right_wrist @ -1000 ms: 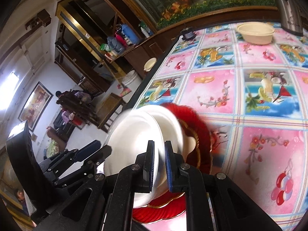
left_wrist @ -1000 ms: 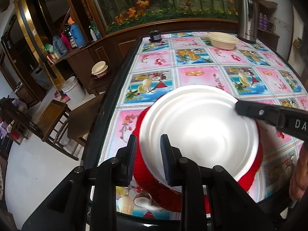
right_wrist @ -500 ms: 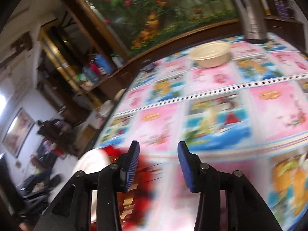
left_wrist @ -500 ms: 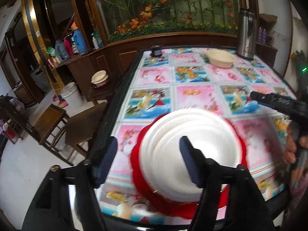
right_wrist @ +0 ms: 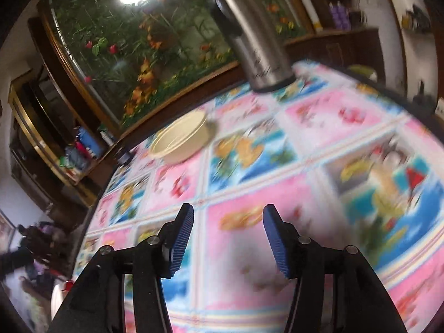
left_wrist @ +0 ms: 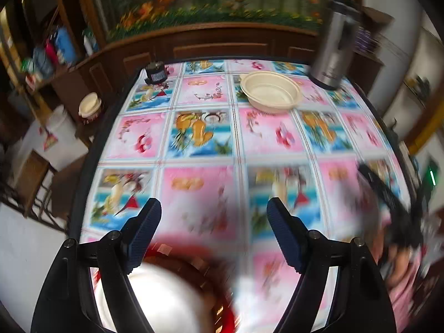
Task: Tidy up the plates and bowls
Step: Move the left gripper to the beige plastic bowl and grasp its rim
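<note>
My left claw (left_wrist: 213, 234) is over the near edge of the table (left_wrist: 199, 144), jaws spreading wide w/ nothing btwn them. The white plate (left_wrist: 155, 299) sits on a red plate (left_wrist: 222, 305) at the table's near left corner, just below and behind my left fingers, blurred. My right claw (right_wrist: 227, 238) is partway apart, jaws opening too, only tablecloth btwn the pads. The cream bowl (left_wrist: 270, 93) stands near the far edge, right of centre, w/ the steel thermos (left_wrist: 333, 47) at the far right corner. A small black jar (left_wrist: 156, 73) is at the far left corner.
</note>
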